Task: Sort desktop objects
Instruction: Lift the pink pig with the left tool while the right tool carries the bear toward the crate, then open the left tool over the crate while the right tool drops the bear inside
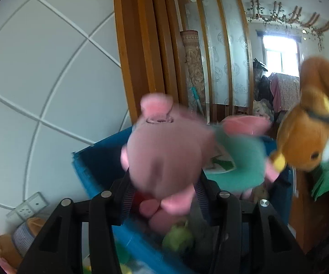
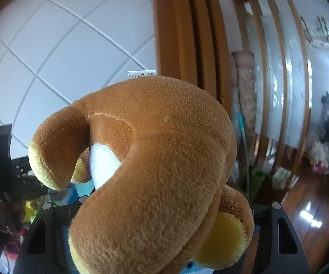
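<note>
Fingers clamp fuzzy brown plush

Blue bin sits low ahead, open top, toys already inside crowding floor of it. Pink pig toy fills space over bin's middle; brown bear toy hangs just right of it, narrow gap between. Tiled wall blocks left side, wooden frame blocks behind bin. Open wood floor lies free far right.
</note>
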Available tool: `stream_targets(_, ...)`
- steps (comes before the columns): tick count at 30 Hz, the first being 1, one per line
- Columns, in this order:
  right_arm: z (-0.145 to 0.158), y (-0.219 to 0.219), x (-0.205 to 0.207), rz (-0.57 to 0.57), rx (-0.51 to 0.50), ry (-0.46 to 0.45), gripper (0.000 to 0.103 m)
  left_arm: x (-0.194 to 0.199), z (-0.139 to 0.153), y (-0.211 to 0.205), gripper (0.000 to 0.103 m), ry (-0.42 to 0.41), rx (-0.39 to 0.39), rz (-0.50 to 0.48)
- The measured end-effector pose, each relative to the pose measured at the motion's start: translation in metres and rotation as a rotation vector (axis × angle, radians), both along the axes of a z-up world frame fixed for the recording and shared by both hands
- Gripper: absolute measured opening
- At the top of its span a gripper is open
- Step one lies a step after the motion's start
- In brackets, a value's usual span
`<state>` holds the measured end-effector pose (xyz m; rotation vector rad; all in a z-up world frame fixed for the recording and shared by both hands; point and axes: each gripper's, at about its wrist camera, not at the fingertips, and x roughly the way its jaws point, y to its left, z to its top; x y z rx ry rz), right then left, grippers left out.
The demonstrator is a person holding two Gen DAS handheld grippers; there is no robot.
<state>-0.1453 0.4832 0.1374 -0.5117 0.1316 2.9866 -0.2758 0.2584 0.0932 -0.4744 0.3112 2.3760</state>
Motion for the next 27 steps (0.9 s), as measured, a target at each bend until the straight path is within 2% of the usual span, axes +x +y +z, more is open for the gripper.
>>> stream_targets(5, -0.017, 0.031, -0.047, -0.014, 0.005, -0.069, 0.073, -0.045, 0.002, 0.041, 0.048, -0.013, -0.031, 0.028)
stream_targets(9, -0.033, 0.055, -0.088, -0.038, 0.038, -0.131, 0.077, -0.061, 0.004, 0.055, 0.048, -0.015, -0.029, 0.049)
stream_targets(12, -0.045, 0.071, -0.102, -0.037, 0.012, -0.153, 0.077, -0.071, 0.012, 0.070, 0.048, 0.002, -0.024, 0.044)
stream_targets(14, -0.046, 0.081, -0.103, -0.024, -0.007, -0.143, 0.077, -0.072, 0.017, 0.073, 0.048, 0.014, -0.015, 0.038)
stream_targets(16, -0.045, 0.085, -0.103, -0.012, -0.011, -0.124, 0.085, -0.070, 0.020, 0.071, 0.048, 0.018, -0.005, 0.035)
stream_targets(20, -0.028, 0.087, -0.084, -0.006, 0.018, -0.034, 0.090, -0.052, 0.026, 0.062, 0.048, 0.043, 0.012, 0.022)
stream_targets(22, -0.021, 0.081, -0.072, -0.009, 0.039, 0.014, 0.101, -0.042, 0.028, 0.056, 0.048, 0.049, 0.026, 0.014)
stream_targets(27, -0.011, 0.072, -0.054, 0.022, 0.021, 0.052, 0.102, -0.018, 0.028, 0.039, 0.048, 0.067, 0.040, 0.019)
